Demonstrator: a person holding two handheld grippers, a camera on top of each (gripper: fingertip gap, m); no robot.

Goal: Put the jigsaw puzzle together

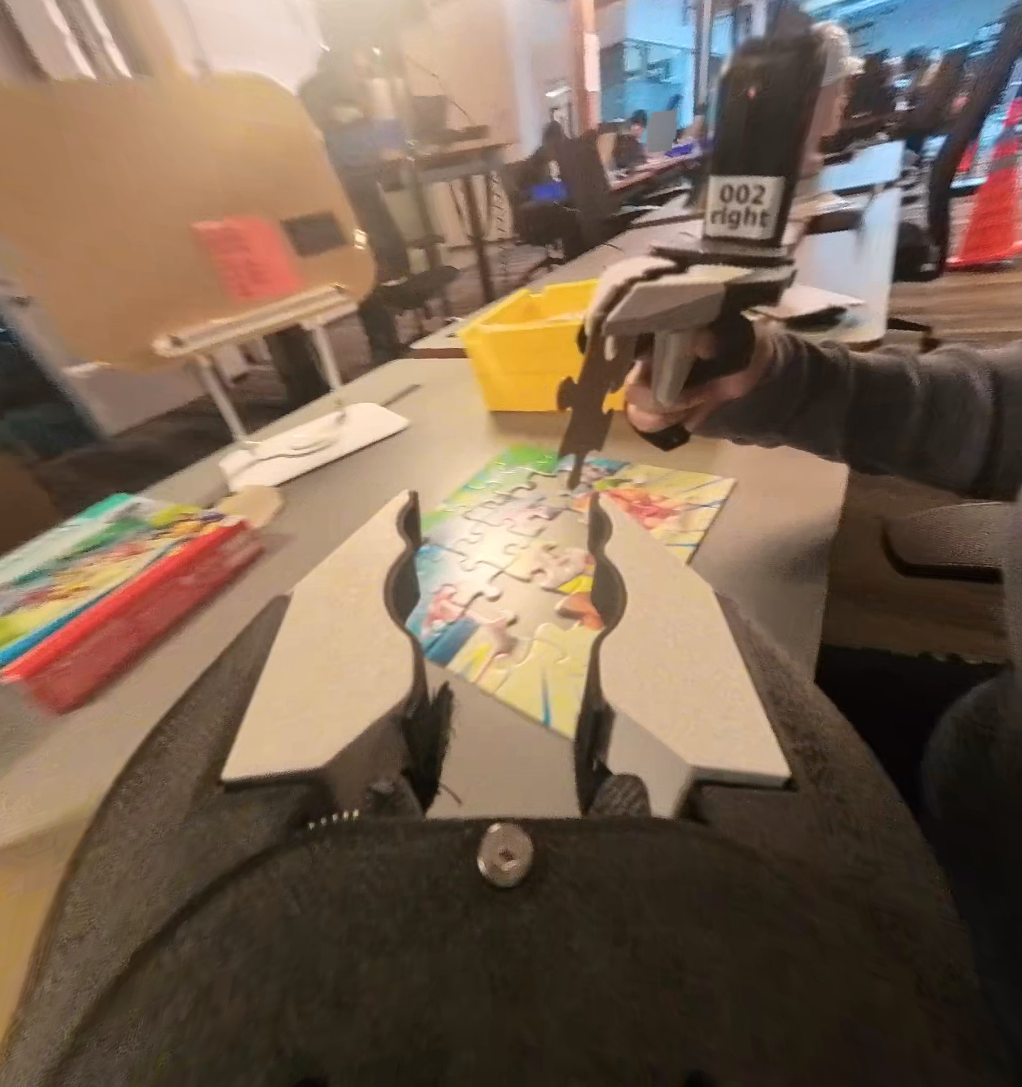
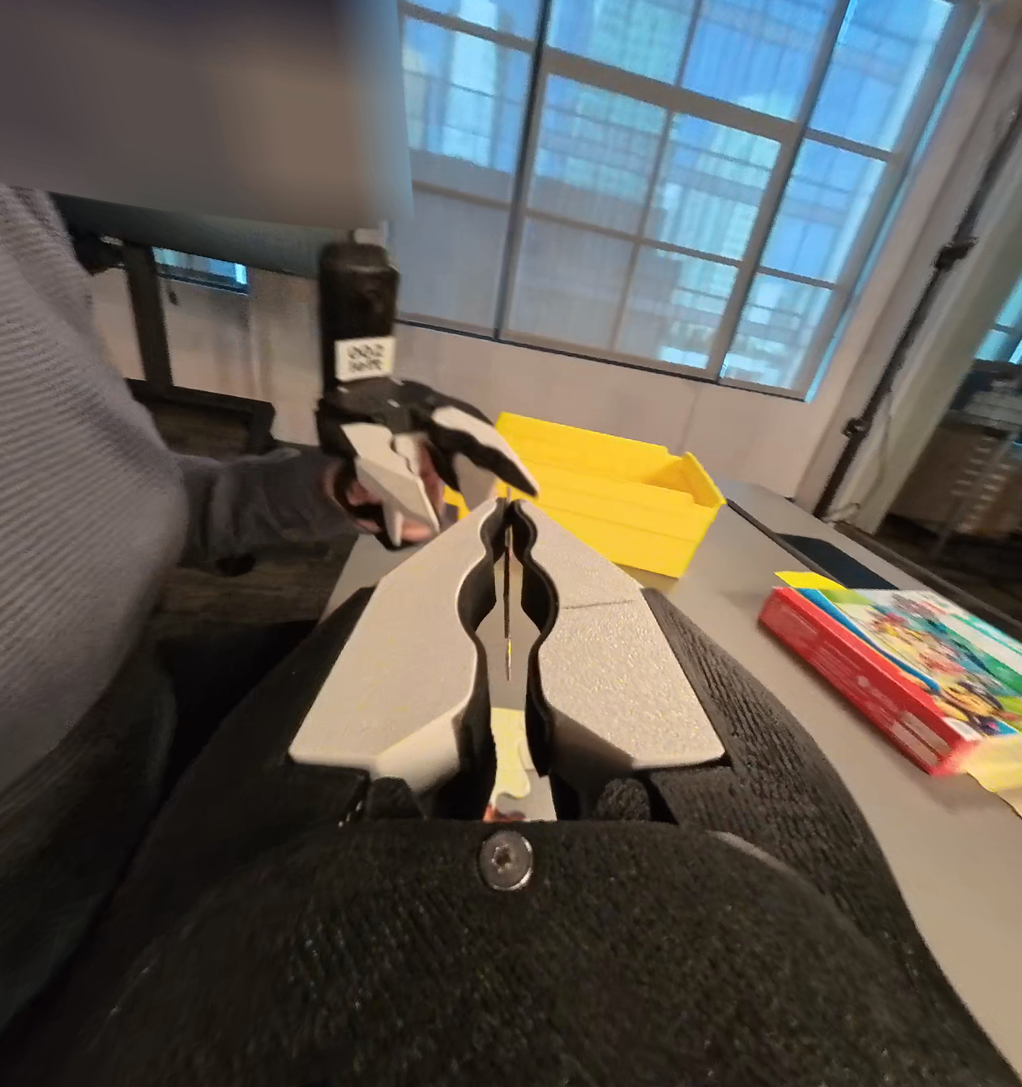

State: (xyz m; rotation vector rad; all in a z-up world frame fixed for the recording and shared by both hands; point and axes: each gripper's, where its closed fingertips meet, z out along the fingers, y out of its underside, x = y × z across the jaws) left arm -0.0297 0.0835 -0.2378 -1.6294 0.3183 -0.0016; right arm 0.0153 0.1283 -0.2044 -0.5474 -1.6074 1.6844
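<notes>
A yellow bin (image 1: 526, 347), a red-edged box (image 1: 114, 582), and a seemingly cartoon-patterned multicoloured puzzle (image 1: 532, 564).

Open-plan office or lab workspace: far rows of desks (image 1: 643, 170) had people seated at screens; large gridded windows (image 2: 643, 176) stood beyond; an orange traffic cone (image 1: 993, 200) stood far right.

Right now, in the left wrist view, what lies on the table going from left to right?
Colourful red-edged box → white flat stand base → assembled jigsaw puzzle, with the yellow bin behind it.
</notes>
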